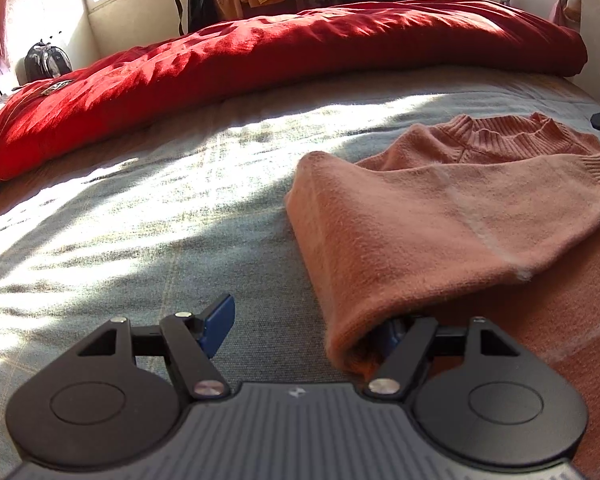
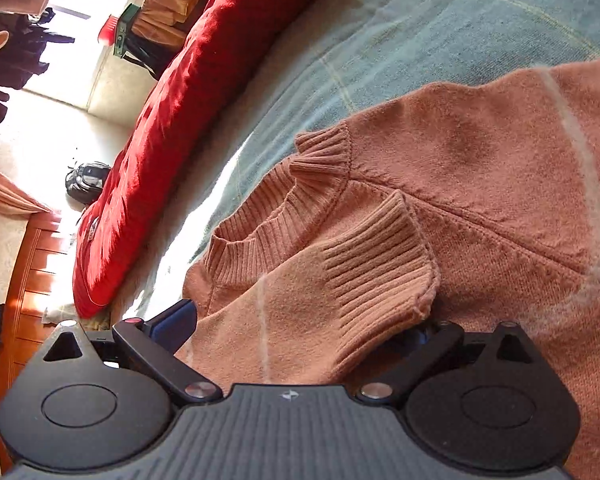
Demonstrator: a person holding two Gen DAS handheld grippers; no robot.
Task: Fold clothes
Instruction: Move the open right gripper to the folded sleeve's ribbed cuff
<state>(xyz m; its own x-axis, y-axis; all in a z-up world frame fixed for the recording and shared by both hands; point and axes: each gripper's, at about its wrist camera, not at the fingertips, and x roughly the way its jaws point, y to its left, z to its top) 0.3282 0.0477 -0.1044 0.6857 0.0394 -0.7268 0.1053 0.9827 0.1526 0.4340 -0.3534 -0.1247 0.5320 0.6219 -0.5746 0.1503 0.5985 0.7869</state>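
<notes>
Left gripper (image 1: 306, 330) spread wide, jaws straddling the sleeve fold's edge, not clamped. Right gripper (image 2: 300, 328) likewise spread around the ribbed cuff (image 2: 376, 276). Fuzzy salmon-pink knit sweater (image 1: 440, 216) lies on the grey-green bed (image 1: 160, 208), nearer than the red duvet (image 1: 260, 52), one sleeve crossing the chest below the ribbed collar. Judged mid-fold; next fold needs both jaws clenched on fabric.

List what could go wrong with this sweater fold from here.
Both grippers look open, so nothing is clamped. The left gripper has the folded sweater draped over only one finger; pulling away could drag that edge. The sleeve cuff lies across the right gripper, so withdrawing might undo the sleeve fold.
</notes>
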